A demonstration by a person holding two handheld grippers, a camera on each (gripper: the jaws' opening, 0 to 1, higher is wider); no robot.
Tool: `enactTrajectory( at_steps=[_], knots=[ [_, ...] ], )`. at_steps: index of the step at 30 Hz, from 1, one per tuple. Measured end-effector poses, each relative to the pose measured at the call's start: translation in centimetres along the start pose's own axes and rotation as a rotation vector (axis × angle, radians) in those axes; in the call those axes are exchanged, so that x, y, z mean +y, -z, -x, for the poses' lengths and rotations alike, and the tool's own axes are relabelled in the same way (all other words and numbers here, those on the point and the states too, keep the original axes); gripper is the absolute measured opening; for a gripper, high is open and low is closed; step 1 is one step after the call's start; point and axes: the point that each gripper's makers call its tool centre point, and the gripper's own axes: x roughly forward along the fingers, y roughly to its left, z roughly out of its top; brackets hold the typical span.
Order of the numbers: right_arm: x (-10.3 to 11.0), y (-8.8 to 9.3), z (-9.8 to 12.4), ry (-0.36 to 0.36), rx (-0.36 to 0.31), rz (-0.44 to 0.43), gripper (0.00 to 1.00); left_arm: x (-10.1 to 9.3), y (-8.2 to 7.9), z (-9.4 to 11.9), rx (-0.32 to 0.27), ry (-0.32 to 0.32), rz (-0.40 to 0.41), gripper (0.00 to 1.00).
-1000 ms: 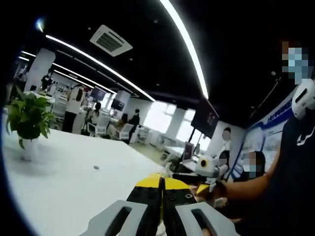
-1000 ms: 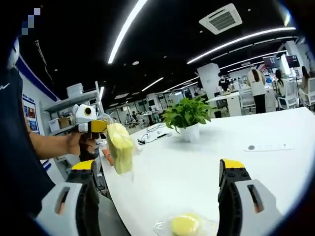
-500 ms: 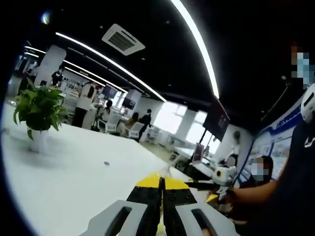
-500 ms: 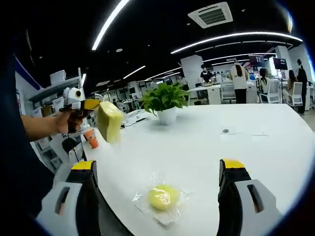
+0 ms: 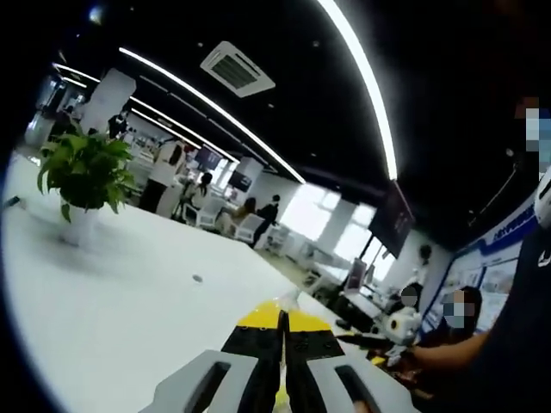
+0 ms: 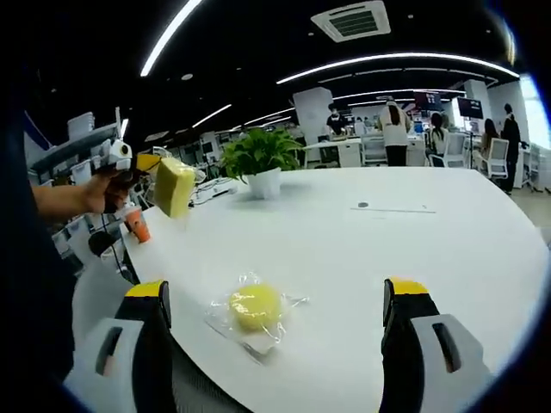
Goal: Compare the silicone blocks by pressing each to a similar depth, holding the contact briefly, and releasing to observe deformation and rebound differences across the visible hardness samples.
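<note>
In the right gripper view, the right gripper (image 6: 274, 331) had its fingers wide apart, holding nothing. Between them on the white desk (image 6: 413, 249) lay a round yellow block (image 6: 254, 305) inside a clear plastic bag (image 6: 258, 340). To the left, above the desk edge, the left gripper (image 6: 151, 165) was clamped on a pale yellow block (image 6: 174, 186), held up in the air by a hand (image 6: 99, 191). A potted plant (image 6: 259, 161) stood farther back on the desk. In the left gripper view, the yellow-tipped fingers (image 5: 256, 331) were pressed together, with a sliver of yellow showing between them low down, and the plant (image 5: 85, 176) stood at the left.
</note>
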Motion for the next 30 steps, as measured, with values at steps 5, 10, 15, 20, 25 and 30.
enactTrajectory(
  at_steps=[5,10,15,20,25,30],
  knots=[
    [-0.6,0.9,0.4,0.023,0.013,-0.013,0.96,1.0,1.4,0.0,0.007,-0.02,0.026,0.0],
    [-0.8,1.6,0.7,0.036,0.021,-0.028,0.96,1.7,2.6,0.2,0.01,-0.033,0.06,0.0],
    [-0.8,2.2,1.1,0.048,0.022,-0.05,0.96,2.6,3.9,0.5,0.025,-0.054,0.084,0.0],
    [-0.6,2.8,1.2,0.048,0.031,-0.059,0.96,4.0,5.0,1.0,0.024,-0.08,0.146,0.0],
    [-0.5,3.2,1.3,0.051,0.037,-0.069,0.96,5.0,6.3,1.3,0.018,-0.097,0.205,0.0],
    [-0.3,3.1,1.4,0.05,0.04,-0.063,0.96,5.8,7.7,1.4,0.038,-0.114,0.228,0.0]
  ],
)
